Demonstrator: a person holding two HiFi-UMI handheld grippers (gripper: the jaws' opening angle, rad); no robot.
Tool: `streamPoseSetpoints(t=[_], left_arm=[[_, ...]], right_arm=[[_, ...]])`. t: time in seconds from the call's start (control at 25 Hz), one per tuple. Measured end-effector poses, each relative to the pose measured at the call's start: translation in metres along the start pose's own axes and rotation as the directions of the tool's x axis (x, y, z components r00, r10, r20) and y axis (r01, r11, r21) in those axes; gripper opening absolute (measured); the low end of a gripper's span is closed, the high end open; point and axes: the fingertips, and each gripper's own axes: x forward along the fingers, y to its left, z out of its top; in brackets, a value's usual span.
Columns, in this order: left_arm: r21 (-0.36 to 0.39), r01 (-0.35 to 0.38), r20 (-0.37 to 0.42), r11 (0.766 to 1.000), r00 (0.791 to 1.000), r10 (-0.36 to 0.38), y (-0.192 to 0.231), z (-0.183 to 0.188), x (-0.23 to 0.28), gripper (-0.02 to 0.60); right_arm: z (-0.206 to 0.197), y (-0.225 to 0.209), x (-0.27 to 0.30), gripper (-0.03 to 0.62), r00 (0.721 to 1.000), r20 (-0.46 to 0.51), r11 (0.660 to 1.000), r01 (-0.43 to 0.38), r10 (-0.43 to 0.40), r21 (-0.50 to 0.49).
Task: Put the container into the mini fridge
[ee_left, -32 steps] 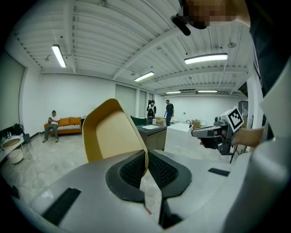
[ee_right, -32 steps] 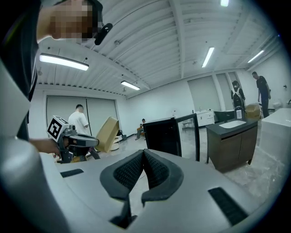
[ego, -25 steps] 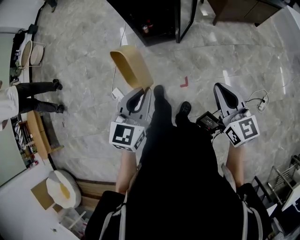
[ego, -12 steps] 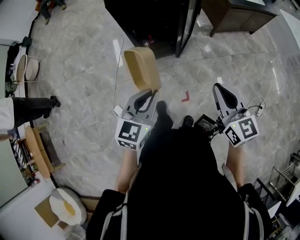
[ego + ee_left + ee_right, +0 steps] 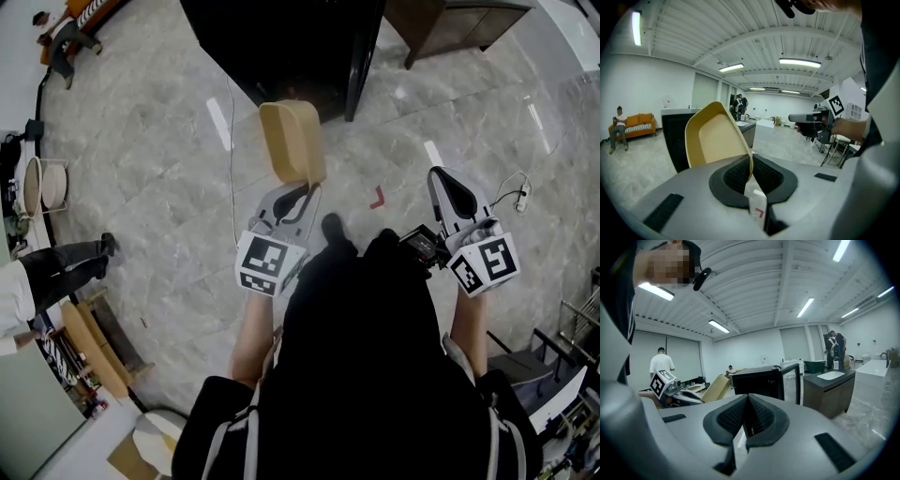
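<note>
The right gripper (image 5: 452, 190) is held out low on the right, its jaws pressed together on nothing. Level with it on the left, the left gripper (image 5: 298, 201) is clenched on the near rim of the container (image 5: 292, 141), a shallow tan tub. The tub sticks out past the jaws toward the far side, in the air above the grey floor (image 5: 150, 187) and not yet inside anything.

Judging by its thin wall and empty hollow, the container should be light and fairly stiff, with some give at the edge. A pinch on one wall, as here, looks enough to carry it. It may twist or swing about that single hold, though, so the rim close to a corner seems the firmest place to grip.

Just beyond the tub stands the black mini fridge (image 5: 281, 47), its door (image 5: 366, 56) swung open on the right.

Only the left gripper view shows the container's (image 5: 715, 138) bare inside and its wall caught between the pads (image 5: 736, 176). The head view alone shows how near the tub is to the fridge opening. The right gripper view shows the fridge (image 5: 757, 379) from the side with its door (image 5: 791, 380) ajar, and a dark cabinet (image 5: 829, 392) to the right.
</note>
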Motion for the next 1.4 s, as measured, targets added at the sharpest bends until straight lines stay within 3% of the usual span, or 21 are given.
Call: streamPoseSetpoints(t=[0.24, 0.44, 0.68, 1.0, 1.4], left_arm=[[0.007, 0.049, -0.049, 0.999, 0.998, -0.048, 0.020, -0.006, 0.028, 0.048], [0.011, 0.056, -0.085, 0.998, 0.995, -0.054, 0.018, -0.012, 0.050, 0.048], [-0.011, 0.030, -0.119, 0.999, 0.992, -0.031, 0.028, -0.006, 0.077, 0.046], [-0.043, -0.003, -0.160, 0.999, 0.987, -0.004, 0.040, 0.023, 0.137, 0.048], [-0.100, -0.108, -0.252, 0.989, 0.964, 0.079, 0.052, 0.023, 0.201, 0.048]], right_arm=[[-0.008, -0.011, -0.001, 0.018, 0.997, -0.034, 0.997, 0.068, -0.067, 0.027], [-0.016, -0.025, 0.003, 0.018, 0.997, -0.043, 0.996, 0.062, -0.060, 0.061], [-0.003, -0.048, 0.030, 0.018, 1.000, -0.006, 0.998, -0.018, 0.018, 0.061], [0.023, -0.118, 0.079, 0.018, 0.995, 0.032, 0.994, -0.091, 0.090, 0.053], [0.035, -0.167, 0.139, 0.018, 0.963, -0.006, 0.963, -0.269, 0.269, 0.024]])
